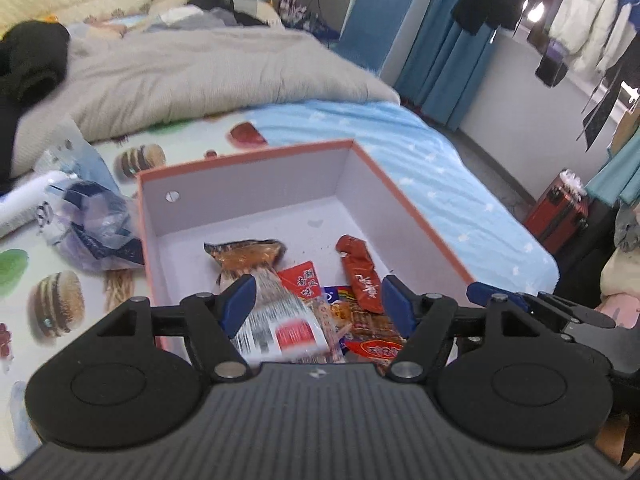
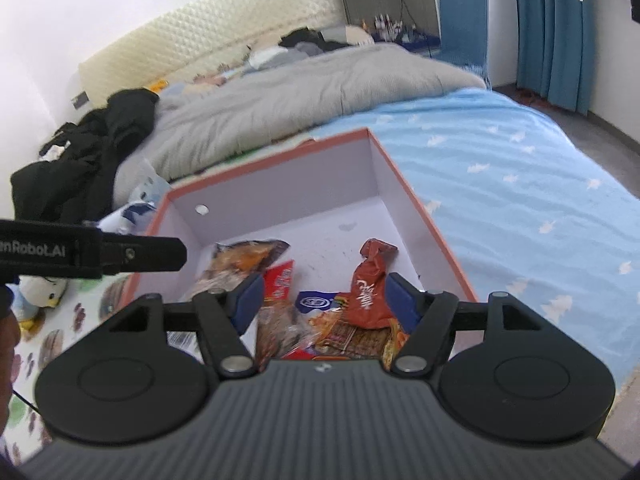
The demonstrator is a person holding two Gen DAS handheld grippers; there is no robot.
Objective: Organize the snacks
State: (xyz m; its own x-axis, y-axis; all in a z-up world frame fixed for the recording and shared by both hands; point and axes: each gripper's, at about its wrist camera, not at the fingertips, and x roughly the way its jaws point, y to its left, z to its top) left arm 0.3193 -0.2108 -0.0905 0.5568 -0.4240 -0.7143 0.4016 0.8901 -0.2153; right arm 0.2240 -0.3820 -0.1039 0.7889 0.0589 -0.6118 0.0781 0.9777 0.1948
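An open box [image 1: 248, 184] with a salmon rim and white inside sits on the bed; it also shows in the right wrist view [image 2: 280, 188]. Several snack packets lie in its near half: a long red packet [image 1: 362, 276] [image 2: 370, 288], a brown see-through packet [image 1: 244, 256] [image 2: 244, 258], a clear packet with a red label [image 1: 280, 320] and a blue-white one [image 2: 316, 302]. My left gripper [image 1: 318, 304] is open and empty above the packets. My right gripper [image 2: 324, 300] is open and empty above them too.
A crumpled clear plastic bag [image 1: 92, 224] lies left of the box. A grey duvet [image 1: 192, 72] and black clothes [image 2: 88, 160] lie behind. Blue sheet [image 2: 520, 184] spreads to the right. A red suitcase [image 1: 560, 212] stands on the floor.
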